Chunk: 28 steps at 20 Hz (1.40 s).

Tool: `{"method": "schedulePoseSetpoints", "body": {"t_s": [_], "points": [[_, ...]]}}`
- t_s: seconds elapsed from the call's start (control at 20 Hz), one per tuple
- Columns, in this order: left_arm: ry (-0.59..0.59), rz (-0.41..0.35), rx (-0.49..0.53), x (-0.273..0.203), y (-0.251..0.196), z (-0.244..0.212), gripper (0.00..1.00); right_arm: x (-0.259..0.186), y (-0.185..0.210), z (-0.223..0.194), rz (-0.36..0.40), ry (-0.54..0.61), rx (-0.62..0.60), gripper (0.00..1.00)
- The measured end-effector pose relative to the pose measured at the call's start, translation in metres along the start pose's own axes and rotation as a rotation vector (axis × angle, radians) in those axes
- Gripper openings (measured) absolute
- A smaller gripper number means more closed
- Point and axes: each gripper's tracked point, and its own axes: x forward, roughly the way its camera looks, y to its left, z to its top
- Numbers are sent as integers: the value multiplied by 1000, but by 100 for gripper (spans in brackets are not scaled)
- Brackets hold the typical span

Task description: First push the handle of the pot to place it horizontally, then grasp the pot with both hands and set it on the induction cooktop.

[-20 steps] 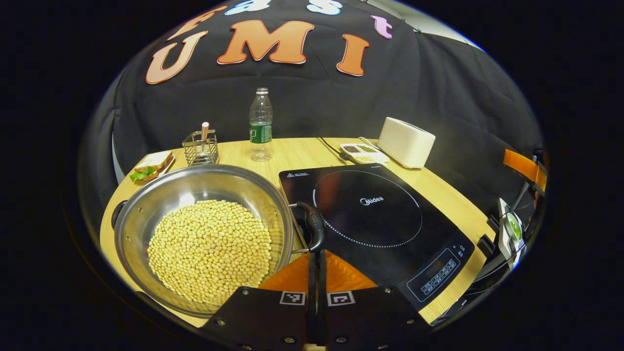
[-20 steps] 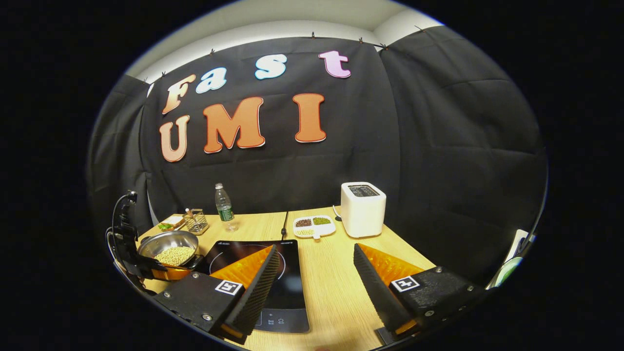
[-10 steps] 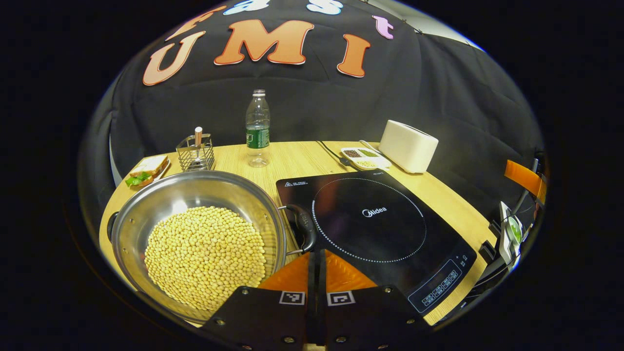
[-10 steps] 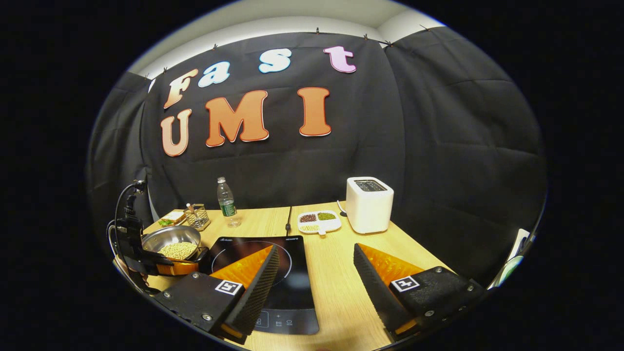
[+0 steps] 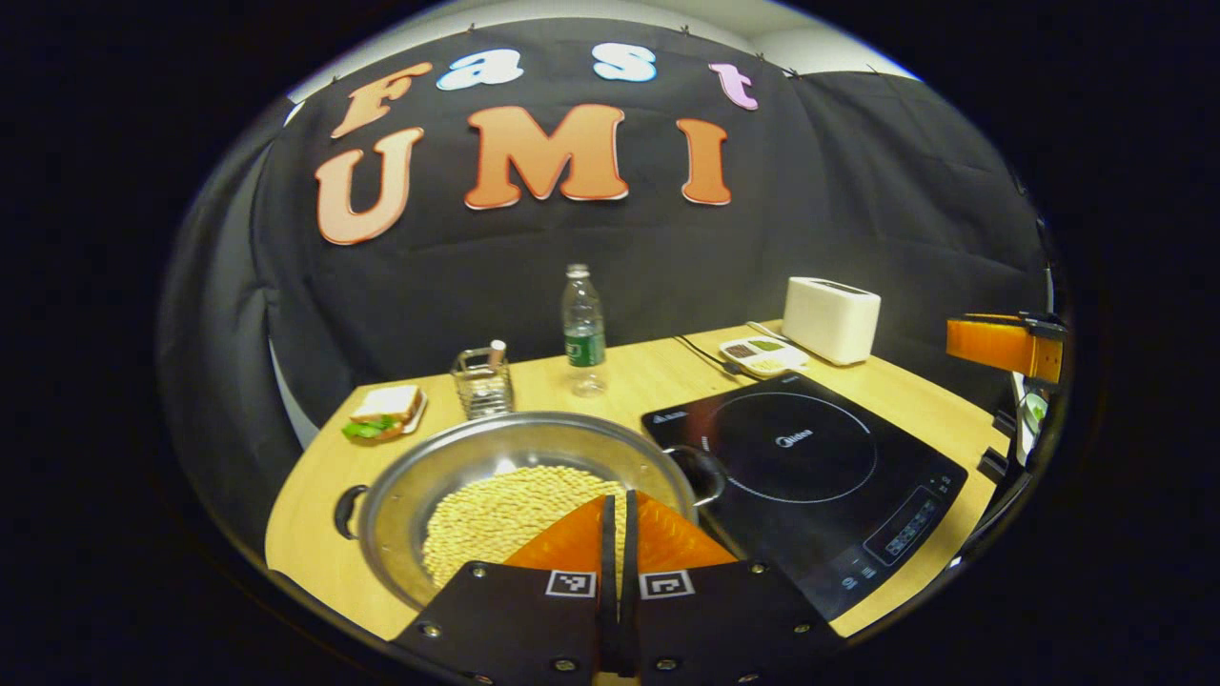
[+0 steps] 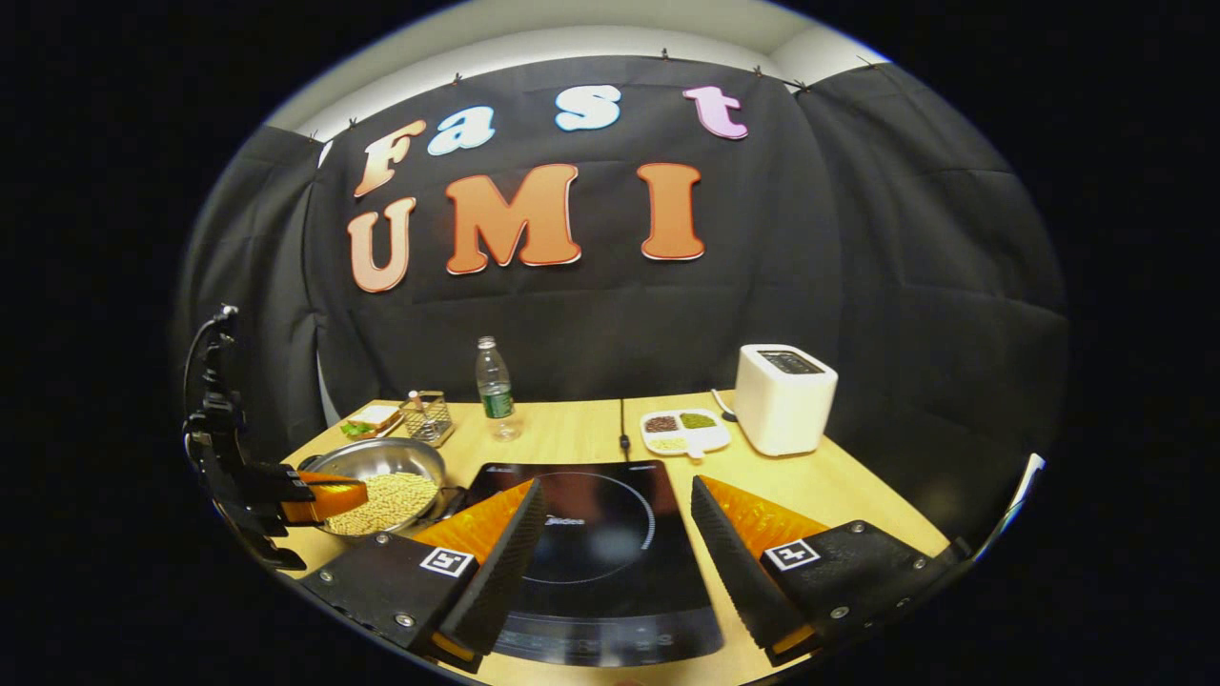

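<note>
In the left gripper view, the left gripper (image 5: 618, 534) hangs over the near rim of the steel pot (image 5: 457, 467), its two orange fingers pressed together with nothing between them; the pot, heaped with pale beans (image 5: 505, 514), sits on the wooden table (image 5: 648, 376) just left of the black induction cooktop (image 5: 810, 467), one dark handle (image 5: 701, 472) reaching the cooktop's edge, the other handle (image 5: 345, 497) at the far left; behind stand a water bottle (image 5: 583, 329), a wire caddy (image 5: 482, 383), a sandwich on a plate (image 5: 386, 410), a divided dish (image 5: 762, 354) and a white toaster (image 5: 832, 319). In the right gripper view, the right gripper (image 6: 610, 543) is spread wide above the cooktop (image 6: 591, 534) — holding nothing; the pot (image 6: 386, 472) rests on the table (image 6: 572, 438) to the cooktop's left, the left gripper (image 6: 324, 497) poised at its near rim; the toaster (image 6: 783, 398), dish (image 6: 684, 431) and bottle (image 6: 494, 386) line the back.
</note>
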Motion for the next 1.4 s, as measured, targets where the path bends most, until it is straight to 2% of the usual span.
{"method": "schedulePoseSetpoints", "body": {"t_s": [0.05, 0.15, 0.2, 0.3, 0.35, 0.4, 0.45, 0.5, 0.55, 0.7, 0.75, 0.9, 1.1, 1.25, 1.3, 1.35, 1.4], "points": [[-24, 27, -11, -6, 20, 4, 2, 5, 15, -3, 15, 6, 1, 95], [-62, 120, -18, -16, 70, 8, 3, 16, 46, -9, 44, 21, 0, 95], [-69, 155, -19, -21, 92, 5, 18, 21, 61, -13, 57, 30, -5, 95], [-75, 198, -43, -29, 125, -1, 29, 34, 90, -22, 80, 57, -16, 95], [-74, 201, -60, -31, 136, -5, 30, 40, 102, -27, 88, 68, -19, 95], [-72, 199, -78, -32, 147, -9, 51, 46, 111, -29, 89, 76, -19, 95], [-64, 198, -90, -31, 156, -16, 60, 52, 119, -31, 87, 80, -20, 95], [-44, 200, -93, -27, 166, -25, 80, 59, 124, -33, 78, 86, -23, 95], [-18, 209, -95, -22, 176, -36, 87, 67, 129, -37, 68, 95, -28, 95], [46, 220, -125, -8, 197, -60, 92, 88, 143, -59, 56, 163, -40, 96], [53, 211, -139, -8, 199, -65, 89, 94, 149, -69, 55, 188, -49, 95], [56, 186, -169, 13, 210, -72, 88, 113, 160, -93, 52, 256, -72, 96], [116, 125, -232, 40, 210, -89, 88, 131, 171, -115, 49, 325, -62, 96], [133, 100, -215, 50, 206, -93, 88, 137, 176, -121, 60, 347, -50, 96], [147, 94, -205, 54, 204, -95, 91, 138, 177, -122, 60, 353, -50, 95], [154, 74, -210, 56, 199, -94, 88, 140, 176, -120, 51, 344, -52, 90], [176, 89, -202, 55, 202, -96, 74, 142, 174, -122, 43, 349, -57, 87]]}}
